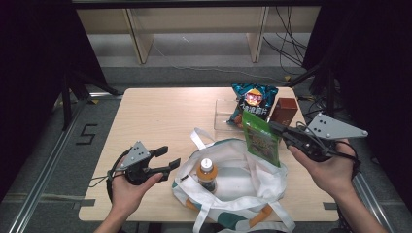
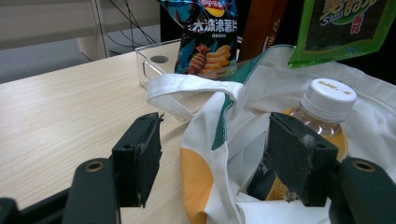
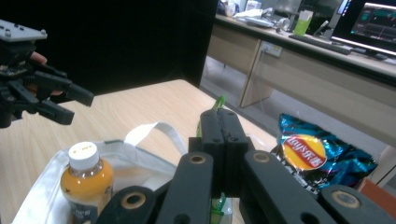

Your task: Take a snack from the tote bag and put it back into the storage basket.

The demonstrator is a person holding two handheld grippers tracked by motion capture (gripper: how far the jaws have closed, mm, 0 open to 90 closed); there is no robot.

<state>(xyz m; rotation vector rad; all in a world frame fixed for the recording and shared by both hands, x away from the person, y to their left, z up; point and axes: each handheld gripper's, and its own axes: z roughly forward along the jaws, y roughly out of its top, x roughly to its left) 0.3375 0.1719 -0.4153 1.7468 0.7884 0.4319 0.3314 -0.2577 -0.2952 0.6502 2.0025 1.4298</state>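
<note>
Right gripper (image 1: 279, 130) pinching green snack pouch (image 1: 261, 138) by top edge, above open tote bag (image 1: 243, 177). Light, crinkly, slippery, likely crushable; best held at seam. Left gripper (image 1: 167, 158) spread, beside bag.

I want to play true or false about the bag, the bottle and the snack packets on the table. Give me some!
1. The right gripper holds the green packet above the white bag. True.
2. The orange drink bottle lies on the bare table. False: it stands inside the bag.
3. The left gripper has its jaws open. True.
4. The bottle has a red cap. False: the cap is white.
5. The blue chip bag is inside the white bag. False: it stands in a clear box behind it.
</note>
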